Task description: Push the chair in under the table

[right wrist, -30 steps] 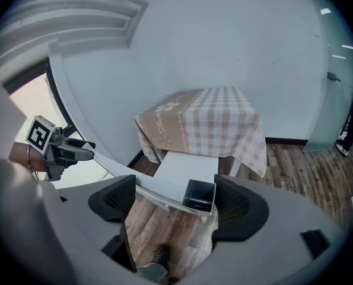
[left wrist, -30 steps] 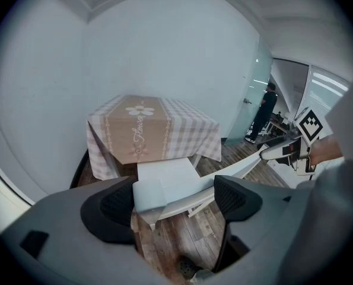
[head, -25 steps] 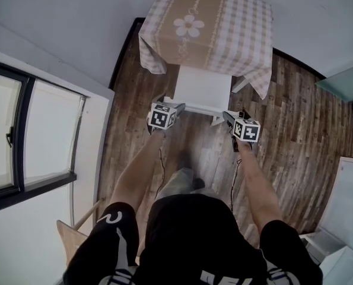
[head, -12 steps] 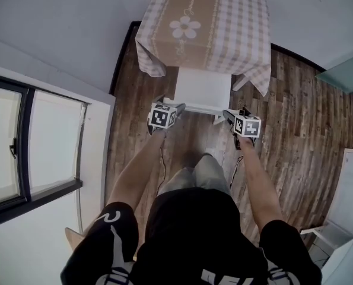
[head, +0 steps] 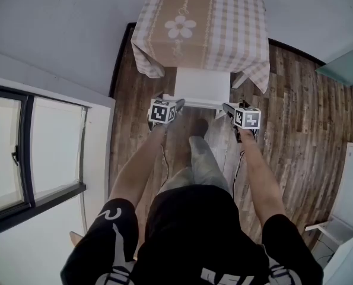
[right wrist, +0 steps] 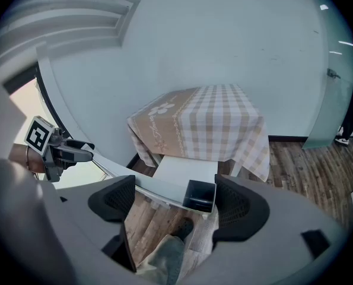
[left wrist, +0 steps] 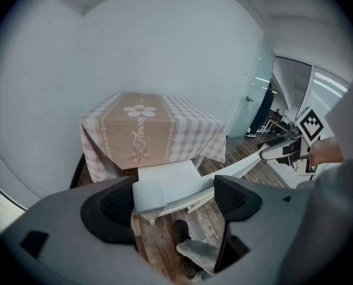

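Observation:
A white chair (head: 201, 85) stands with its seat partly under the table (head: 200, 22), which wears a beige checked cloth with a flower. The chair's top back rail (head: 203, 104) runs between my two grippers. My left gripper (head: 177, 104) is at the rail's left end and my right gripper (head: 228, 108) at its right end. In the left gripper view the rail's end (left wrist: 149, 195) sits between the wide-apart jaws of the left gripper (left wrist: 175, 199). In the right gripper view the rail's hollow end (right wrist: 199, 196) lies next to the right pad of the right gripper (right wrist: 175, 202). Both are open.
A window (head: 34, 141) and white wall run along the left. The wooden floor (head: 295, 117) stretches right toward a teal glass panel (head: 345, 70) and white furniture (head: 351, 189). The person's leg and shoe (head: 200, 129) are just behind the chair.
The chair has slid a little farther under the table, with both grippers following it. The person's foot has stepped forward behind the chair.

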Demonstrator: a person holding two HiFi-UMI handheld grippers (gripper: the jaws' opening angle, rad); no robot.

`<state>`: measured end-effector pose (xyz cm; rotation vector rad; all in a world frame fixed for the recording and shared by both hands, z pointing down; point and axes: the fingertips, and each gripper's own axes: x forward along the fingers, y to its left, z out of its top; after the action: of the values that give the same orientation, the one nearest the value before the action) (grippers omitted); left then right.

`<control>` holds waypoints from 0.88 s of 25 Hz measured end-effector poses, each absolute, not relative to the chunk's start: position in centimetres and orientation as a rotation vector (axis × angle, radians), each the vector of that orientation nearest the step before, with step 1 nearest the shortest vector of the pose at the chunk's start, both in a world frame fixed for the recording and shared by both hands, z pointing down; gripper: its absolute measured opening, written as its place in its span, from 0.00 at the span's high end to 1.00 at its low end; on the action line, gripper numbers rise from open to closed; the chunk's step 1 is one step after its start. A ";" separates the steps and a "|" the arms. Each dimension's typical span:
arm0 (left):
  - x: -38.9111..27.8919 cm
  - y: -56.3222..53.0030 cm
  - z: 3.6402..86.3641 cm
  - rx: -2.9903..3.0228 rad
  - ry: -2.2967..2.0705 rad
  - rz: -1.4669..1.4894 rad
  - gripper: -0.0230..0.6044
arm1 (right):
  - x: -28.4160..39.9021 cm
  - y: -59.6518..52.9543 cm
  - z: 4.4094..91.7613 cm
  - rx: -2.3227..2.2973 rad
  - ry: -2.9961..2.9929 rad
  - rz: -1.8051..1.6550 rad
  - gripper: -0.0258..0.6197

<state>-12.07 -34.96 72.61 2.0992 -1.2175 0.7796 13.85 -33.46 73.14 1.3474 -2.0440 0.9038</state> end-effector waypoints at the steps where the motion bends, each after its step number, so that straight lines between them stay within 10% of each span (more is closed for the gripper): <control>1: -12.1 -35.2 72.7 2.099 -1.219 0.779 0.32 | 13.8 -33.8 73.2 1.347 -2.046 0.902 0.29; 22: -12.8 -46.0 72.8 2.093 -1.205 0.804 0.32 | 13.0 -44.1 73.2 1.354 -2.039 0.919 0.29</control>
<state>-12.81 -45.99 72.77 2.0928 -1.2049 0.8037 13.05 -44.10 73.24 1.3541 -2.0389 0.9195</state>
